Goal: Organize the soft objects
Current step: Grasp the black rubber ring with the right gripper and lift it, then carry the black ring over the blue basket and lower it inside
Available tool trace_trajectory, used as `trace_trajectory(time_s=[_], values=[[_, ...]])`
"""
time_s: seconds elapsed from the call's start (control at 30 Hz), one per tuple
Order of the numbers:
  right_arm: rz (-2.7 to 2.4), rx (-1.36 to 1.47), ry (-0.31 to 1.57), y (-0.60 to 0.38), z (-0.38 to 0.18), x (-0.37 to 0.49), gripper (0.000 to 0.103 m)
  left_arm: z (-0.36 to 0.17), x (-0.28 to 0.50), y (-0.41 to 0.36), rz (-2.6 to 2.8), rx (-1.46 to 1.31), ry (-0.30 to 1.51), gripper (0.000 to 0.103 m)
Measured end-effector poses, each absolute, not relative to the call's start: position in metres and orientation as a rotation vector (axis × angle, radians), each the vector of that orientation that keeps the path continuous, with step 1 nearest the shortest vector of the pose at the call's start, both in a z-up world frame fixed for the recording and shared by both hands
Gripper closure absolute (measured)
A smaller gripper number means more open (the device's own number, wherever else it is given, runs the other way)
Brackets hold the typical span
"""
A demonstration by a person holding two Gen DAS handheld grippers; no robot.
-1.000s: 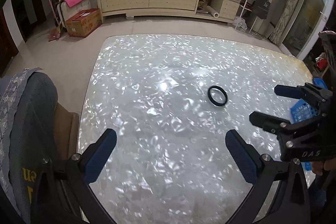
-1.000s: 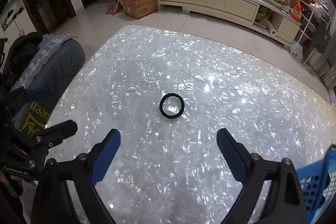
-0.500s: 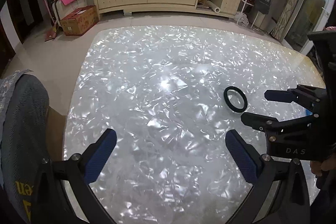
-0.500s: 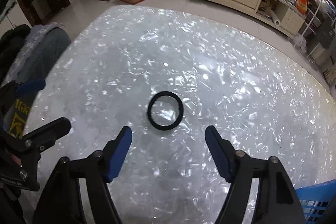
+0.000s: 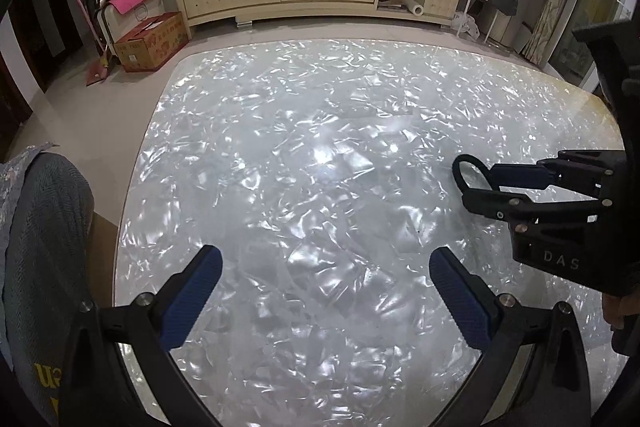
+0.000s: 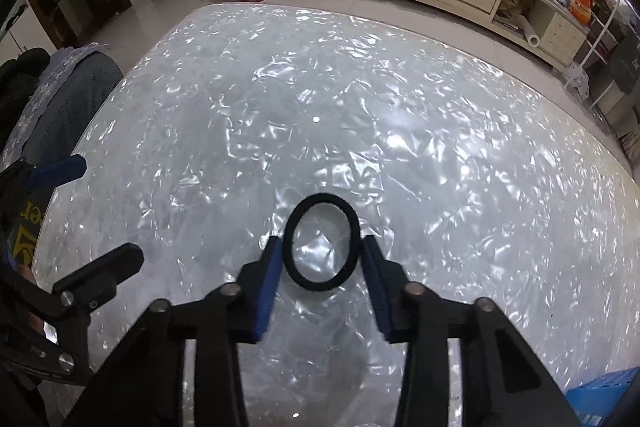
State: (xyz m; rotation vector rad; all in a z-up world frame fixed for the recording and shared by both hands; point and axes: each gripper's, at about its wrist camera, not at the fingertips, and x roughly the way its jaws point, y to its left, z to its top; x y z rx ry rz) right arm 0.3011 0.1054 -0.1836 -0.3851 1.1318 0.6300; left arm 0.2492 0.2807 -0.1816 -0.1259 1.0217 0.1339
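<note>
left wrist view: left gripper [image 5: 326, 285] hanging spread wide over the pearly white table [image 5: 304, 131], nothing between the blue pads [image 5: 192, 297], idle for now. off to the right, right gripper [image 5: 478, 183] lowered to the tabletop with the black hair band [image 5: 464, 167] looping out past its tips. only the far arc of the band visible here, the rest hidden behind the black fingers. grey cloth [image 5: 44, 247] draped at the left edge of the table.

right wrist view: right gripper [image 6: 320, 259] closing around the black hair band [image 6: 320, 247], band lying flat on the table [image 6: 360, 107] between the two blue pads [image 6: 272, 279]. pads just at the band's outer sides, ring squeezed to a slight oval, so apparently pressing already. corner of a blue basket [image 6: 600, 393] at lower right, likely the place for it. left gripper [image 6: 90, 221] seen at the left edge, apart from the band.

to do this step well: finish the squeeze gently until the soft ring folds and both strands sit between the pads, not just pinched at the rim. tips kept low on the glossy top, since a thin elastic slips under or springs out easily. lift straight up only once it hangs firm, then across to the basket.
</note>
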Motion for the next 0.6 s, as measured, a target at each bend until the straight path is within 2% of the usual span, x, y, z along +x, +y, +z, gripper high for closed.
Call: trace_trajectory(time_s=[0.07, 0.13, 0.17, 0.37, 0.6], values=[[0.64, -0.392, 1.125, 0.107, -0.183, 0.299, 0.075, -0.181, 0.25, 0.279, 0.133, -0.123, 1.021, 0.0], [0.65, -0.398, 1.121, 0.108, -0.184, 0.299, 0.092, -0.181, 0.251, 0.279, 0.133, -0.125, 1.021, 0.0], [0.651, -0.4, 1.12, 0.109, -0.184, 0.298, 0.095, -0.18, 0.251, 0.279, 0.131, -0.131, 1.02, 0.0], [0.649, -0.421, 1.109, 0.106, -0.18, 0.291, 0.096, -0.166, 0.241, 0.274, 0.143, -0.141, 1.0, 0.0], [0.661, -0.391, 1.065, 0.077, -0.134, 0.262, 0.096, -0.131, 0.223, 0.249, 0.123, -0.144, 0.969, 0.0]])
